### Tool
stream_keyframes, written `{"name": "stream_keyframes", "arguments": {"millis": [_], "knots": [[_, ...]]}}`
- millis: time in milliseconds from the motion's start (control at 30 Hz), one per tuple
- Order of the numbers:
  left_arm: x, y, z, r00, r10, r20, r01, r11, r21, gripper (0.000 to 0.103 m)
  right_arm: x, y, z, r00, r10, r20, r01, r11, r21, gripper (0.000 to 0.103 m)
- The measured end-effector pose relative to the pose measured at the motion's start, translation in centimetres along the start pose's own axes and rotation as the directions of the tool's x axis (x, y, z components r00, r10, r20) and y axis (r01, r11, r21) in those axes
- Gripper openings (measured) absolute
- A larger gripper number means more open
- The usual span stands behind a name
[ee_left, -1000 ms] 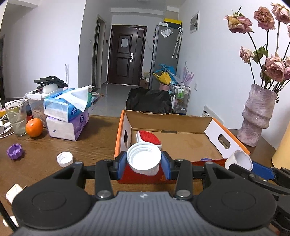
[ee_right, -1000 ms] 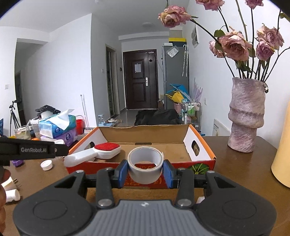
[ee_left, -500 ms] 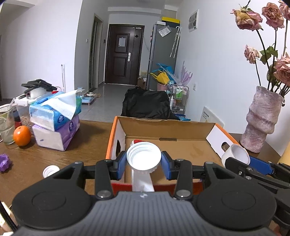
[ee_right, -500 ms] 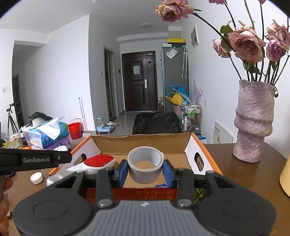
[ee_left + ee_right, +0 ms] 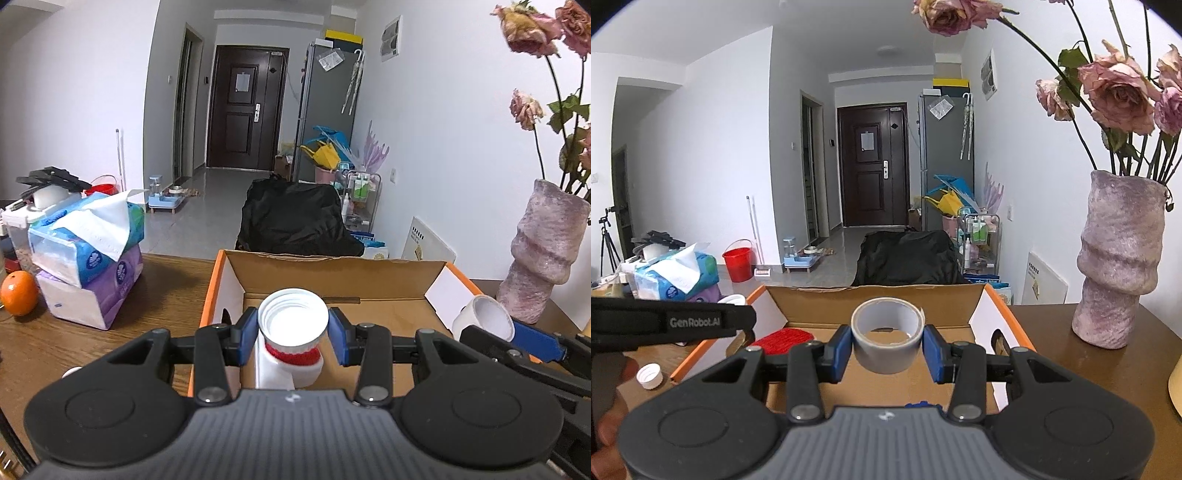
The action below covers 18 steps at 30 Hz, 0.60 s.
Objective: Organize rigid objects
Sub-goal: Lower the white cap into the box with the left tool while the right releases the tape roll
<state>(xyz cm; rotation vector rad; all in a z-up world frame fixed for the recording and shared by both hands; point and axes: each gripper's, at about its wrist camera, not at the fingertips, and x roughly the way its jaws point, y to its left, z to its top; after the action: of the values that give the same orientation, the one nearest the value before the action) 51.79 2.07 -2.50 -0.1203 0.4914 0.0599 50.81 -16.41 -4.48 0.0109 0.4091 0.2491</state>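
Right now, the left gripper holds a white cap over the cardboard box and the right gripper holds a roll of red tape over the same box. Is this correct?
Not quite: the tape roll in the right gripper is grey, not red, as the right wrist view shows. The rest holds: the left gripper holds a white cap over the cardboard box.

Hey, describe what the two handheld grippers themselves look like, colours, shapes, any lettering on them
Both match. The left gripper and right gripper each have a ribbed grey body with a small white logo, two round black discs at the sides, black linkage bars with silver rivets, and blue pads on the fingers. Seen from the right wrist camera, the left gripper's black side reads GenRobot.AI in pale letters. No cables or sleeves are visible.
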Motion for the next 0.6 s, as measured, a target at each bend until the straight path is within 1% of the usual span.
{"name": "stream_keyframes", "arguments": {"millis": [167, 367, 600], "knots": [[1.4, 0.1, 0.3, 1.000, -0.002, -0.011, 0.002, 1.000, 0.004, 0.041, 1.8, 0.1, 0.6, 0.999, -0.017, -0.027, 0.017, 1.000, -0.006, 0.041], [3.1, -0.5, 0.8, 0.999, -0.028, -0.034, 0.028, 1.000, 0.012, 0.041, 3.5, 0.0, 1.1, 0.998, -0.050, -0.049, 0.050, 0.999, -0.004, 0.041], [4.5, -1.7, 0.5, 0.998, -0.037, -0.057, 0.040, 0.998, 0.055, 0.041, 4.9, -0.9, 0.9, 0.993, -0.085, -0.083, 0.085, 0.996, 0.005, 0.041]]}}
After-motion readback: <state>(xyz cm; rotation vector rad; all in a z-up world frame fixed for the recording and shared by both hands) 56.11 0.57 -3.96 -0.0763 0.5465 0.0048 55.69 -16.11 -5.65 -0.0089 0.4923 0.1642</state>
